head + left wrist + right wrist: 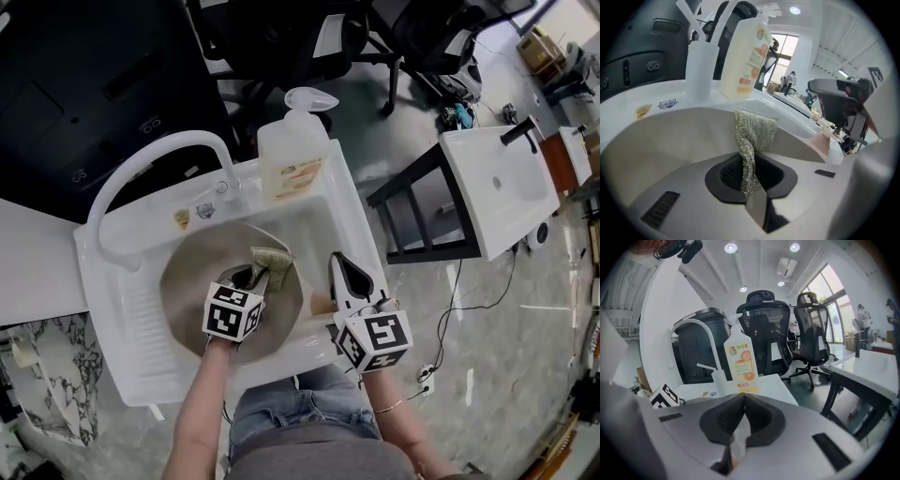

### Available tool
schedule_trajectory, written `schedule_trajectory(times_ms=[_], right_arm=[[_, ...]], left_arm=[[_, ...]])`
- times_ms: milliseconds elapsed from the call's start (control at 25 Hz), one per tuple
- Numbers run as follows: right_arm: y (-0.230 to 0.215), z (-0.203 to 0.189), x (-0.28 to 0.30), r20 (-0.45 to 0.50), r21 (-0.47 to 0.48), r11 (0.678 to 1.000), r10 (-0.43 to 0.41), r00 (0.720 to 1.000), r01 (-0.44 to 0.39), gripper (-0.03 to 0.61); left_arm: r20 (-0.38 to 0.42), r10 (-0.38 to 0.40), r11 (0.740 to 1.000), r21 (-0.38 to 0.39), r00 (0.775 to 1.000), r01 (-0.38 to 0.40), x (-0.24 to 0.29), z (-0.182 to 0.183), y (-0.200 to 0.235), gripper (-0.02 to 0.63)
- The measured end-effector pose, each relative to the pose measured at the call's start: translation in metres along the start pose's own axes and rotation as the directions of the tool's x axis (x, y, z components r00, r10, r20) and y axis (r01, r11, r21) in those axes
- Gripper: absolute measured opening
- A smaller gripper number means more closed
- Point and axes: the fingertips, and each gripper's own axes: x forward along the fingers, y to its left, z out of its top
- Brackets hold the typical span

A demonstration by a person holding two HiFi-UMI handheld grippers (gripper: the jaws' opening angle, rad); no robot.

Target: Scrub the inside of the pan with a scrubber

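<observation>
A silvery mesh scrubber [754,129] is pinched between the 2 closed jaws of the left gripper [751,190], with its folded free part standing out past the tips. The scrubber is held at the far inner wall of a round grey-beige pan [187,281], which lies in the basin of a white moulded sink [122,366]. The 2 jaws of the right gripper [743,401] are drawn together to a thin slit, and nothing is seen clamped at their tips. A tan sliver shows low in that slit, and the pan's short tan handle [321,303] runs under this gripper at the sink's right rim. Whether the handle is gripped cannot be told. On the sink's back ledge stand a translucent soap bottle with an orange label [292,155] and a white curved tap [150,159]
</observation>
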Motion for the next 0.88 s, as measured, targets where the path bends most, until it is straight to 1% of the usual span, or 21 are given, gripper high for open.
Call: schedule_trajectory(times_ms=[200, 360, 560, 720, 800, 880], right_arm=[[0.005, -0.002, 0.01, -0.018, -0.002, 1.0, 0.026, 0.999, -0.026, 0.011], [0.01, -0.003, 0.019, -0.033, -0.006, 0.999, 0.049, 0.998, -0.049, 0.011], [0.012, -0.005, 0.027, -0.05, -0.007, 0.998, 0.066, 0.997, -0.066, 0.011], [0.014, -0.004, 0.032, -0.056, -0.011, 0.997, 0.075, 0.996, -0.075, 0.011], [0.015, -0.003, 0.034, -0.057, -0.013, 0.997, 0.08, 0.995, -0.081, 0.011], [0.016, -0.002, 0.036, -0.058, -0.014, 0.996, 0.087, 0.994, -0.088, 0.011]], left_arm=[[0.004, 0.056, 0.998, -0.015, 0.998, -0.056, 0.008, 0.007, 0.013, 0.061], [0.006, 0.095, 0.995, -0.008, 0.995, -0.095, 0.012, 0.012, 0.022, 0.061], [0.007, 0.172, 0.985, 0.0, 0.985, -0.172, 0.014, 0.015, 0.037, 0.061], [0.009, 0.251, 0.968, -0.032, 0.968, -0.25, 0.01, 0.014, 0.058, 0.062], [0.008, 0.306, 0.951, -0.054, 0.952, -0.305, 0.005, 0.014, 0.072, 0.063], [0.002, 0.365, 0.928, -0.083, 0.931, -0.364, -0.002, 0.015, 0.086, 0.063]])
